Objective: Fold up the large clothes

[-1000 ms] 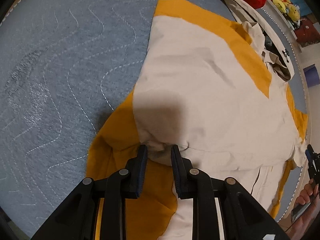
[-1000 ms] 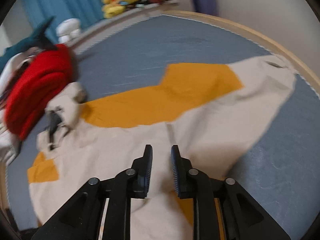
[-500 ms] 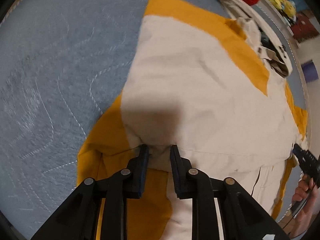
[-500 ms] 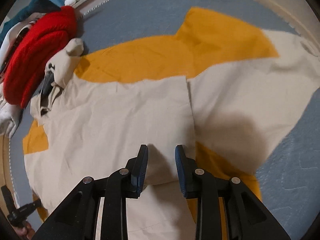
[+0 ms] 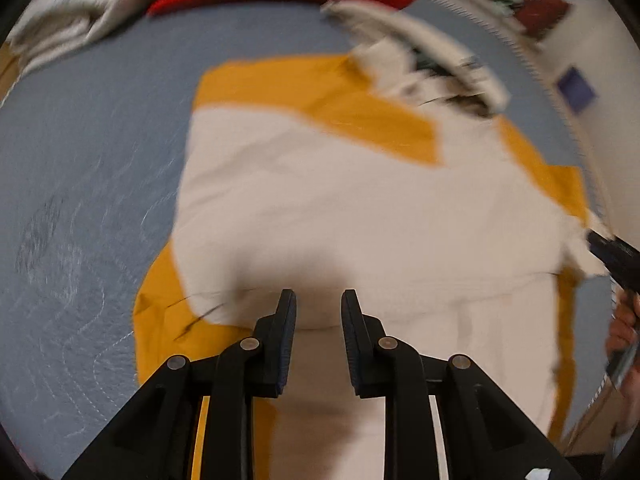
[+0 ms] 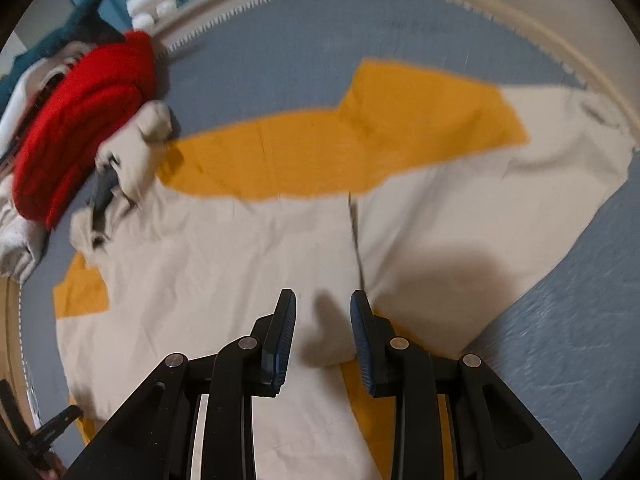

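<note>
The right gripper (image 6: 322, 312) hangs over a cream and mustard-yellow garment (image 6: 224, 264) spread flat on a blue-grey quilted mat (image 6: 568, 344). Its 2 jaws stand apart with nothing between them; only their shadow falls on the cream cloth. A vertical edge of the cloth runs just ahead of the right jaw. At the upper left, a red knitted garment (image 6: 80, 128) lies on the mat, touching the cream garment's collar (image 6: 132, 168).
</note>
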Demonstrator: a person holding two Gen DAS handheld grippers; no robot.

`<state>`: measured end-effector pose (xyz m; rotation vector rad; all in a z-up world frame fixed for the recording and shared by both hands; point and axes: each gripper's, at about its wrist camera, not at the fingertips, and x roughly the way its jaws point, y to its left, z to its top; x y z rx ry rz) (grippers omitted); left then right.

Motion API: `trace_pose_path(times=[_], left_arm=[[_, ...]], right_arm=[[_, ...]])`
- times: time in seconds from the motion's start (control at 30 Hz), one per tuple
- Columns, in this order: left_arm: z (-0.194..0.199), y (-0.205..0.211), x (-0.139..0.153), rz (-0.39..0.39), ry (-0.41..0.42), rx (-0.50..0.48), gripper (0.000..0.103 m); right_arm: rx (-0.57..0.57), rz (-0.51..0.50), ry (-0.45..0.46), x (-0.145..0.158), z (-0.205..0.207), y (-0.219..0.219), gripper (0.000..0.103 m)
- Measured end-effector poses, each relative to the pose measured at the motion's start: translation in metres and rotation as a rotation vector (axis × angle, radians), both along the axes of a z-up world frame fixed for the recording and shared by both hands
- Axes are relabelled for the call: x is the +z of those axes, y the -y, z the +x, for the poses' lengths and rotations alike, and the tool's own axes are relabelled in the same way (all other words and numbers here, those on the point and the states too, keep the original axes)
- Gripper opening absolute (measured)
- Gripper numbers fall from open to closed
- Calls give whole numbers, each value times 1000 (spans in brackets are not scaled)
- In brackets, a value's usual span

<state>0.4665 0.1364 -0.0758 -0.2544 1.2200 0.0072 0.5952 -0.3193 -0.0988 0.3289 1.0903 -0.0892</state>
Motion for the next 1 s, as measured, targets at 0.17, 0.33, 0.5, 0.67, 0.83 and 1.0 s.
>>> trace_pose_path(times=[0.17, 0.33, 0.5, 0.67, 0.83, 1.0], left_arm=[[-19, 28, 22, 67, 59, -75, 21], [-28, 52, 43, 90, 116, -109, 21], [-37, 83, 67, 147, 219, -144, 21], [-54, 103, 103, 154, 284, -156, 21], [-72, 121, 114, 159, 388, -187, 21], [-49, 134, 64, 183, 282, -184, 21]], right_arm=[[8, -49, 108, 45, -15, 16, 30], [31, -162, 178, 80, -35, 24, 30], [36, -237, 223, 103, -54, 38, 30], [18, -264, 227, 114, -61, 56, 30], [23, -308, 230, 114, -69, 72, 30], [2, -308, 199, 102, -74, 101, 30]])
